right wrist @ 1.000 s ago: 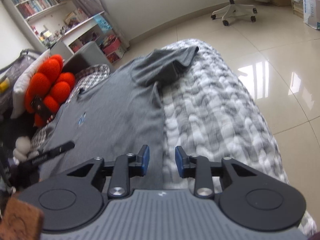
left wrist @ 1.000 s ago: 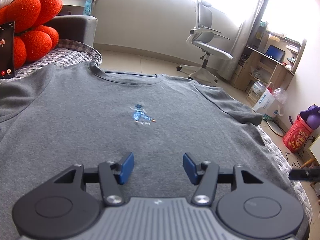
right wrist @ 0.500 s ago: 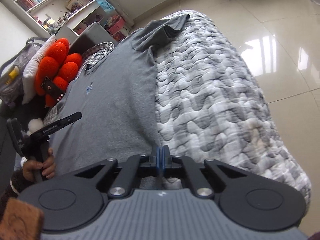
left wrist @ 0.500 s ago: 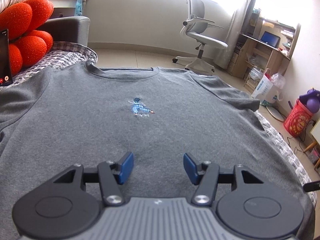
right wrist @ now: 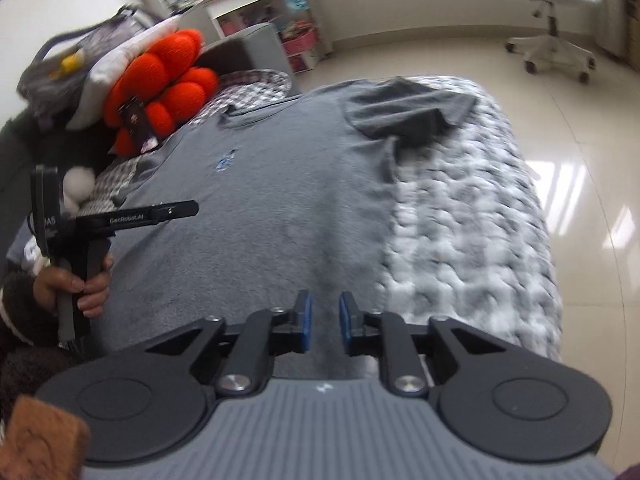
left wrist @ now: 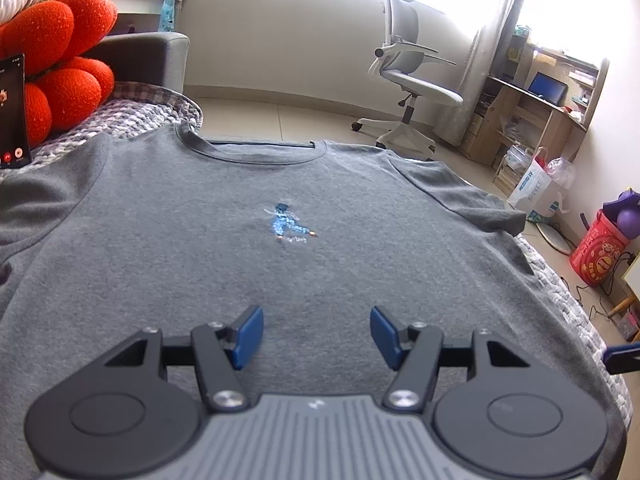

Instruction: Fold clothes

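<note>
A grey T-shirt (left wrist: 248, 272) with a small blue print (left wrist: 289, 225) lies flat, front up, on a grey-white knitted bed cover (right wrist: 472, 216). Its collar points away from me. It also shows in the right wrist view (right wrist: 272, 200), with one sleeve (right wrist: 404, 112) folded over at the far right. My left gripper (left wrist: 316, 336) is open and empty, just above the shirt's lower middle. My right gripper (right wrist: 323, 320) is slightly open and empty, over the shirt's lower right hem. The left gripper (right wrist: 120, 220) shows in the right wrist view, held by a hand.
An orange cushion (left wrist: 60, 60) and a phone (left wrist: 12, 112) stand at the bed's far left. A white office chair (left wrist: 408, 88), a wooden desk (left wrist: 536, 112), bags and a red bin (left wrist: 600, 256) stand on the tiled floor to the right.
My right gripper was shut half a second ago and is now slightly open; it swung left over the shirt's hem. My left gripper stayed open and shifted only a little.
</note>
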`<move>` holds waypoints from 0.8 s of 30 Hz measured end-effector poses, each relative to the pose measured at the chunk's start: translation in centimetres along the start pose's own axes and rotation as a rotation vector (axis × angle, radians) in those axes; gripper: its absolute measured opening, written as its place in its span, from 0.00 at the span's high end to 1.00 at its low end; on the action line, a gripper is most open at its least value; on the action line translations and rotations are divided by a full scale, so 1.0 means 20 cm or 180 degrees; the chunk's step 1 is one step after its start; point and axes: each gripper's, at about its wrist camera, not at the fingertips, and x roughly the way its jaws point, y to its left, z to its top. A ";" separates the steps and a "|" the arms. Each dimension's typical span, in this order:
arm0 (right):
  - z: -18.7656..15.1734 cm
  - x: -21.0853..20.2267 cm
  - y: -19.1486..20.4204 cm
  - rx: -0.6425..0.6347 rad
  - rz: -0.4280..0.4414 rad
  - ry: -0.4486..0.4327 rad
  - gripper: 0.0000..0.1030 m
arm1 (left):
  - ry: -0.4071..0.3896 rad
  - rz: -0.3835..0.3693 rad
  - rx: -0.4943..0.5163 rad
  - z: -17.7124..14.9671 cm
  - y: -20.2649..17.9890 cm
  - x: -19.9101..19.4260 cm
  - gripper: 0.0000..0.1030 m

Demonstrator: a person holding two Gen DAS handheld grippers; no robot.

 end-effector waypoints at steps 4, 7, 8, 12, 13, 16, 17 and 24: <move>-0.01 0.10 0.03 -0.0218 -0.0012 0.0185 0.70 | 0.0009 -0.0004 0.0082 -0.03 0.07 -0.05 0.40; -0.06 0.09 0.00 -0.0243 0.0008 0.0201 0.70 | 0.0004 -0.0009 0.0159 -0.08 0.16 -0.13 0.40; -0.08 0.07 -0.01 -0.0216 0.0034 0.0187 0.70 | -0.0005 -0.0021 0.0186 -0.10 0.19 -0.16 0.39; -0.14 -0.02 -0.06 -0.0095 0.0020 0.0191 0.70 | -0.0033 -0.0040 0.0284 -0.18 0.29 -0.29 0.38; -0.15 -0.04 -0.06 -0.0080 0.0000 0.0206 0.70 | -0.0025 -0.0031 0.0282 -0.19 0.32 -0.32 0.36; -0.16 -0.08 -0.06 -0.0107 -0.0117 0.0289 0.69 | 0.0015 -0.0070 0.0211 -0.20 0.39 -0.39 0.35; -0.16 -0.09 -0.06 -0.0127 -0.0164 0.0321 0.69 | 0.0012 -0.0071 0.0155 -0.20 0.42 -0.42 0.34; -0.05 -0.16 -0.05 -0.0044 -0.0260 0.0083 0.65 | -0.0191 0.0133 -0.0335 -0.12 0.66 -0.52 0.34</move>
